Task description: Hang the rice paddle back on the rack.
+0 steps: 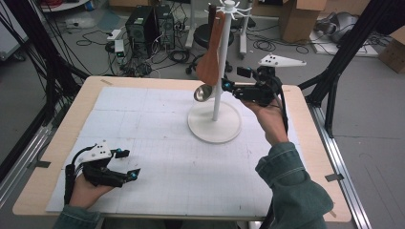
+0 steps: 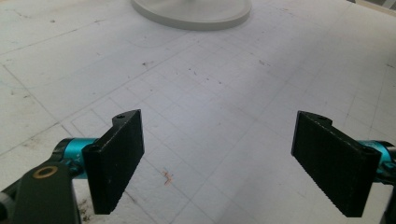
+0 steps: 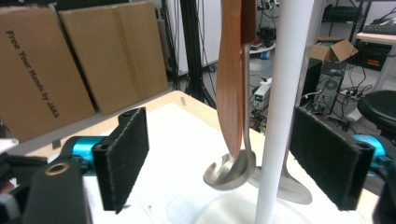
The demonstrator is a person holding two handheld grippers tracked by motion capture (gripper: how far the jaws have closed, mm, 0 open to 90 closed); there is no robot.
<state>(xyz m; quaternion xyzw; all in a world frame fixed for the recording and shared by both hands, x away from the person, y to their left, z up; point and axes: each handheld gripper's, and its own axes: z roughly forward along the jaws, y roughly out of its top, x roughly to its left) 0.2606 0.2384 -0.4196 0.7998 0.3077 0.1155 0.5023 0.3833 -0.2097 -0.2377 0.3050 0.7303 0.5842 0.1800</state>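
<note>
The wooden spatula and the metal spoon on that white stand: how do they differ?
The wooden spatula is brown, matte and flat, while the metal spoon is silvery, shiny and has a rounded bowl. The wooden spatula looks broader; the metal spoon has a thin handle and its bowl hangs lower. Both hang from the white stand, close together.

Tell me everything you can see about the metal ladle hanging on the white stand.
The metal ladle is shiny, silver-coloured steel, with a thin straight handle and a round, reflective bowl. It hangs upright, bowl down, against the wooden spatula and just beside the white pole, above the stand's round base. Its top is hidden behind the spatula. Nothing grips it.
</note>
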